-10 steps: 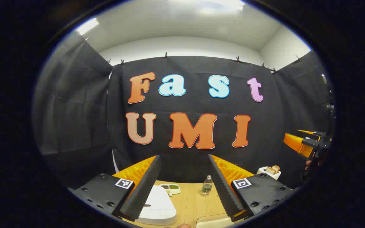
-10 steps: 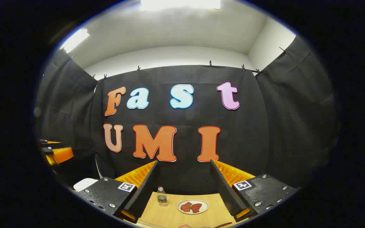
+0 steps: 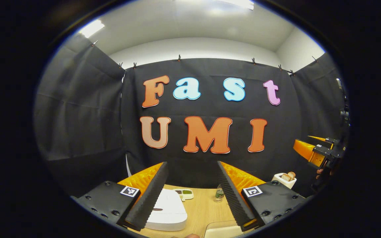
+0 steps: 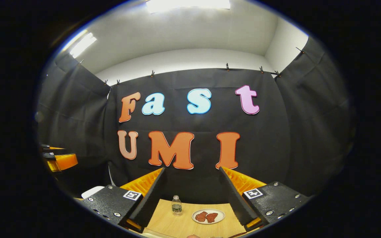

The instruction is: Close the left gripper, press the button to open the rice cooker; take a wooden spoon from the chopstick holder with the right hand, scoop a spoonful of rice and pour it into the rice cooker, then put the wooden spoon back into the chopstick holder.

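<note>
While both grippers are held wide apart above the table [image 3: 200, 211], the left gripper [image 3: 192, 195] must first be closed over the rice cooker [image 3: 167, 211].

table [image 3: 203, 211]: showing pale wood grain
rice cooker [image 3: 169, 211]: showing plain white
bottle [image 4: 176, 205]: showing clear, with a dark band
plate [image 4: 218, 213]: showing white, carrying reddish-brown pieces
small tray [image 3: 184, 193]: showing white, holding green and dark fillings

Bright ceiling glare, fisheye-warped edges
</note>
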A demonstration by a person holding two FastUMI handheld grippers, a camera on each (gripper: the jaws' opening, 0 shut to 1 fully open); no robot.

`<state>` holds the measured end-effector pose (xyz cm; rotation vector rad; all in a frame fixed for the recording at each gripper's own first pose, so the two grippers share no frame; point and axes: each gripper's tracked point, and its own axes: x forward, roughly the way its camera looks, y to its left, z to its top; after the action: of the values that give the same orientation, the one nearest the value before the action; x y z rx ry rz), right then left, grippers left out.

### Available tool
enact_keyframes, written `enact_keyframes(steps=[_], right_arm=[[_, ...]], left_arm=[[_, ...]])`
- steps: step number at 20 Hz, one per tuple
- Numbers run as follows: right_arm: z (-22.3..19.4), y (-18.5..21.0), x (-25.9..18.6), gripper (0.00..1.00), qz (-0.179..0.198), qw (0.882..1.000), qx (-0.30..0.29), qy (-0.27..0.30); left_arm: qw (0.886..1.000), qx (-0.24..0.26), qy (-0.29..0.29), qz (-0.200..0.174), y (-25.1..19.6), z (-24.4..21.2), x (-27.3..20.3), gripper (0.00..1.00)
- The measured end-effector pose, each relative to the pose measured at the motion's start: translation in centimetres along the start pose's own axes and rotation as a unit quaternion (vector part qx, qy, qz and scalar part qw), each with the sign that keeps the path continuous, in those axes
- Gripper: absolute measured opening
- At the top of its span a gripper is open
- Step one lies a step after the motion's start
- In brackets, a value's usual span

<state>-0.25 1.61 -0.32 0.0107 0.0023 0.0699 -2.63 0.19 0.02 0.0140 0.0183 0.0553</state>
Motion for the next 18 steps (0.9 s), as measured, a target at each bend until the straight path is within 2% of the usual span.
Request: enact_keyframes(steps=[3,5,8,12,13,14,15,16,18], right_arm=[[-0.4,0.1,-0.3,0.96,0.007,1.0,-0.001,0.008],[-0.2,1.2,-0.6,0.96,0.029,1.0,0.005,0.004],[-0.4,0.9,-0.4,0.96,0.023,1.0,-0.007,0.003],[-1.2,1.0,0.0,0.96,0.02,1.0,-0.011,0.011],[-1.3,0.9,0.2,1.0,0.02,1.0,-0.01,0.011],[-1.2,1.0,0.4,0.96,0.02,1.0,-0.008,0.008],[-1.1,1.0,0.7,1.0,0.02,1.0,-0.005,0.007],[-1.2,1.1,1.0,0.96,0.02,1.0,-0.004,0.006],[-1.4,1.1,1.6,0.96,0.02,1.0,-0.005,0.008]], left_arm=[[1.0,-0.001,0.0,0.004,0.1,0.0,-0.2,0.97],[1.0,0.002,0.0,0.008,0.3,0.0,-0.1,0.97],[1.0,0.001,0.002,0.012,0.7,-0.1,0.3,0.99],[0.999,0.013,0.009,0.042,2.8,-0.8,1.1,0.97],[0.998,0.015,0.014,0.051,3.4,-1.0,1.3,0.97],[0.998,0.015,0.019,0.06,4.1,-1.3,1.6,0.99],[0.998,0.013,0.024,0.065,4.6,-1.6,1.8,0.97],[0.997,0.008,0.028,0.068,4.9,-1.9,2.1,0.97],[0.997,0.002,0.034,0.076,5.9,-2.4,2.7,0.97]])
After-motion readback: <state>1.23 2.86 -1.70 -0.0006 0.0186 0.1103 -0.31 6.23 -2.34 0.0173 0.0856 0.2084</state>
